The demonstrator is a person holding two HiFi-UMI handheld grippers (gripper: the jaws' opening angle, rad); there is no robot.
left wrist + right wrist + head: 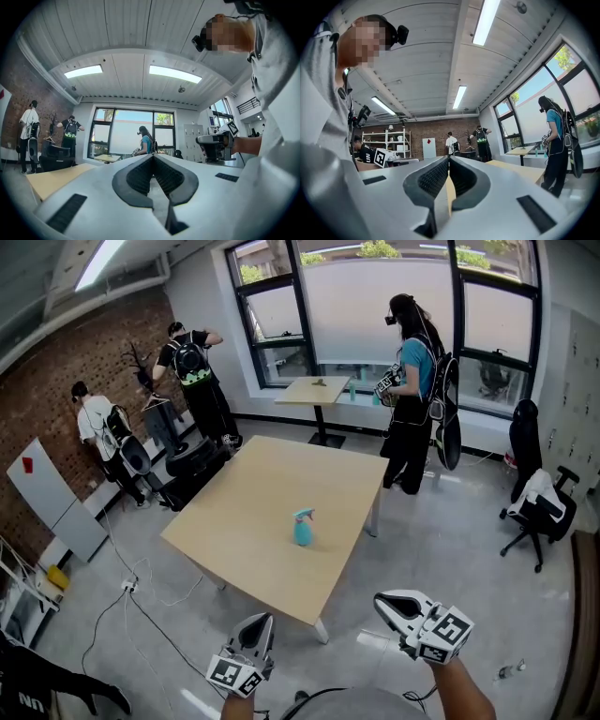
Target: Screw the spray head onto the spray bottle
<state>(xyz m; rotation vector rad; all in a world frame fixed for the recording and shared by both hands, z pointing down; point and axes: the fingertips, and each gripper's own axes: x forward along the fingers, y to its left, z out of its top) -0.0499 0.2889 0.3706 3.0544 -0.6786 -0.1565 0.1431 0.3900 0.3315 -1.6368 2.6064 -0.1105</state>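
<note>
A small teal spray bottle point(303, 529) stands upright near the middle of the light wooden table point(253, 493), with its spray head point(305, 515) sitting on top. Both grippers are held low, short of the table's near edge and well apart from the bottle. My left gripper point(261, 621) is shut and holds nothing; in its own view the jaws point(153, 157) meet. My right gripper point(383, 600) is also shut and empty, its pads point(448, 160) together. The bottle appears in neither gripper view. Each gripper view shows the other gripper: the right one point(213, 143) and the left one point(377, 157).
A person in a teal shirt point(412, 381) stands past the table's far right corner. Two more people point(192, 367) work by the brick wall at left. A small table point(314, 390) stands by the window, an office chair point(534, 502) at right, and cables point(131, 587) on the floor at left.
</note>
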